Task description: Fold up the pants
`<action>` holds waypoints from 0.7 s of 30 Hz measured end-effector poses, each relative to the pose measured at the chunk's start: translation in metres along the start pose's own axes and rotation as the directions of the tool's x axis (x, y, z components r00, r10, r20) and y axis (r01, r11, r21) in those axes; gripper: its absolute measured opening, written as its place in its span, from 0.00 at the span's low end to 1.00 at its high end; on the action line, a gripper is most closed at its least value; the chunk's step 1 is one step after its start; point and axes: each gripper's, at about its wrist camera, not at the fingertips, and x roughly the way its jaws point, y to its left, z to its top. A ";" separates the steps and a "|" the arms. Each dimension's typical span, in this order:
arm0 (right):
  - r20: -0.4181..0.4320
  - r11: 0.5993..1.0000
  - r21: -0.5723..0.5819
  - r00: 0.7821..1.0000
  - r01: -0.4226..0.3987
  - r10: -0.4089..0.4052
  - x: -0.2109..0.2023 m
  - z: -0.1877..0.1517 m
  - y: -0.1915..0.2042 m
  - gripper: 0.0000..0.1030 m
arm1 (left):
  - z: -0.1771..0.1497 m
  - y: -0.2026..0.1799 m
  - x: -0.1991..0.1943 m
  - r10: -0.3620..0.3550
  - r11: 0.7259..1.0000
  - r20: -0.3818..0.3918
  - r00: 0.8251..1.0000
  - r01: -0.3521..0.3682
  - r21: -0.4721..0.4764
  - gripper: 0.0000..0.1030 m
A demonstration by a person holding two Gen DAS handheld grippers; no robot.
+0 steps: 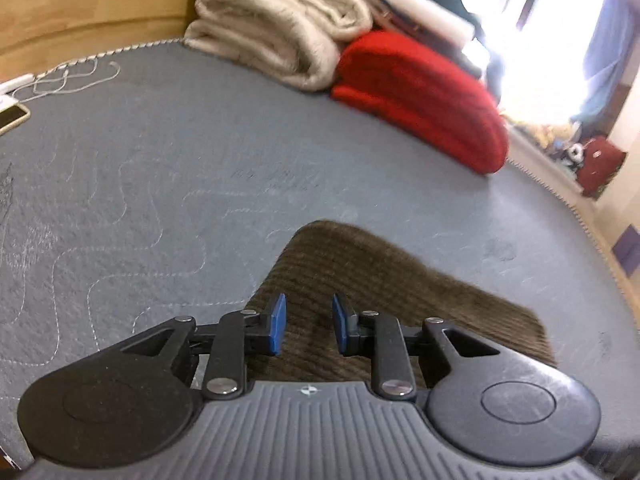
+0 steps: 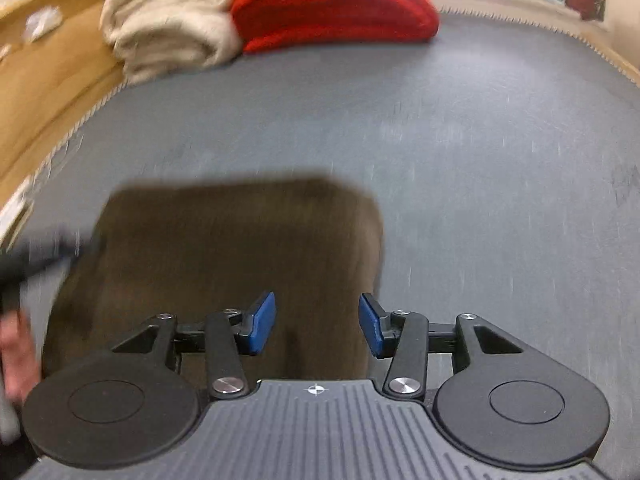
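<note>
On the bed [image 1: 160, 152], the pants [image 2: 224, 248] lie as a compact folded bundle at 6 o'clock, both grippers' [image 1: 308, 322] [image 2: 317, 322] fingers apart and empty, seemingly little folding left.

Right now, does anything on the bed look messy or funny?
Not much. The brown pants lie folded in a neat block on the grey mattress. The cream blanket and red blanket are stacked tidily. Only a white cable lies in loose loops beside a phone at the mattress edge.
</note>
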 end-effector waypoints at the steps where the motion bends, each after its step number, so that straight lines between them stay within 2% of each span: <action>1: -0.056 1.000 -0.013 0.998 0.022 -0.023 0.005 -0.017 0.000 0.48 | 0.000 0.001 -0.005 -0.009 1.000 0.006 1.000 0.009 0.003 0.26; 2: -0.090 1.000 -0.005 0.996 0.028 -0.028 0.010 -0.030 -0.002 0.49 | -0.001 -0.001 -0.009 -0.017 1.000 0.014 1.000 0.017 0.008 0.26; 4: -0.063 0.996 0.085 0.998 0.011 -0.006 0.009 -0.048 -0.014 0.51 | -0.001 -0.006 -0.017 -0.032 0.999 0.022 0.999 0.031 0.022 0.26; 6: -0.056 0.975 0.221 0.998 0.000 0.013 0.006 -0.052 -0.029 0.57 | -0.003 -0.011 -0.022 -0.041 0.998 0.019 0.999 0.041 0.041 0.26; 8: -0.053 0.954 0.299 0.998 -0.014 0.032 0.003 -0.059 -0.036 0.58 | -0.006 -0.014 -0.025 -0.052 0.997 0.010 0.999 0.051 0.059 0.26; 11: -0.057 0.959 0.283 0.998 -0.008 0.025 -0.009 -0.073 -0.034 0.61 | -0.013 -0.023 -0.023 -0.058 0.994 -0.063 0.996 0.063 0.087 0.26; 14: -0.110 0.971 0.238 0.994 0.035 -0.009 -0.023 -0.079 -0.032 0.61 | -0.025 -0.029 -0.011 -0.051 0.994 -0.220 0.974 0.071 0.084 0.28; 15: -0.120 0.974 0.216 0.992 0.063 -0.038 -0.028 -0.079 -0.030 0.61 | -0.027 -0.032 -0.011 -0.045 0.994 -0.234 0.971 0.068 0.090 0.29; 17: -0.084 0.976 0.201 0.994 0.086 -0.070 -0.044 -0.081 -0.030 0.60 | -0.028 -0.038 -0.017 -0.031 0.993 -0.221 0.975 0.055 0.106 0.29; 19: -0.013 0.973 0.219 0.997 0.075 -0.074 -0.062 -0.077 -0.030 0.60 | -0.029 -0.040 -0.026 -0.055 0.994 -0.191 0.980 0.072 0.086 0.31; 21: 0.061 0.969 0.243 0.996 0.046 -0.063 -0.079 -0.073 -0.032 0.60 | -0.028 -0.043 -0.035 -0.086 0.991 -0.154 0.984 0.100 0.090 0.40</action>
